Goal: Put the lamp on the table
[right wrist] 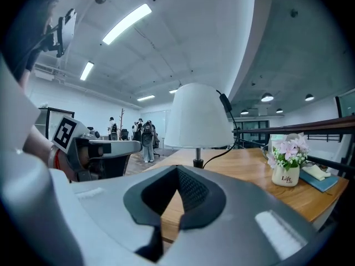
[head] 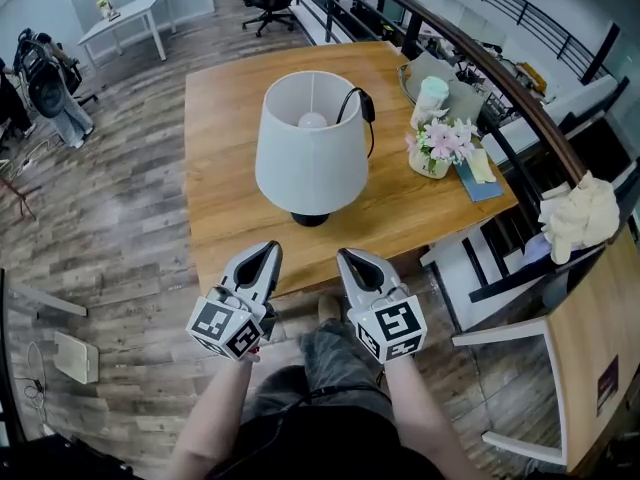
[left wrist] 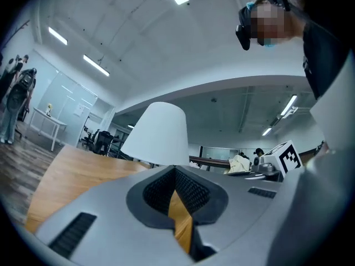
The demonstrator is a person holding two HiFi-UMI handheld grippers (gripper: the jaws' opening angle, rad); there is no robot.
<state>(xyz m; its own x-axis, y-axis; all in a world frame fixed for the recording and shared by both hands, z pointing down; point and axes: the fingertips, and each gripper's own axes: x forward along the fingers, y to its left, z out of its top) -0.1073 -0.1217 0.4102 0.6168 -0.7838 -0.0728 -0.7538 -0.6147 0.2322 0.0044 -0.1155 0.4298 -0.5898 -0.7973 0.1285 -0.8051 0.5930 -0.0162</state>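
Observation:
The lamp point(head: 312, 143), with a white shade, a dark base and a black cord, stands upright on the wooden table point(head: 225, 188) near its front edge. The left gripper view shows the lamp point(left wrist: 158, 132) straight ahead, and in the right gripper view the lamp point(right wrist: 199, 118) is a little right of centre. My left gripper point(head: 268, 253) and right gripper point(head: 350, 258) hover side by side just off the table's near edge, short of the lamp. Both are shut with nothing between their jaws, as also seen at the left gripper point(left wrist: 175, 169) and the right gripper point(right wrist: 178, 169).
A small flower pot point(head: 435, 148), a pale cup point(head: 432, 96) and a blue book point(head: 480, 183) sit at the table's right side. A chair with a cream cloth point(head: 580, 218) stands to the right. A curved railing point(head: 480, 58) runs behind. A white table point(head: 125, 18) stands far left.

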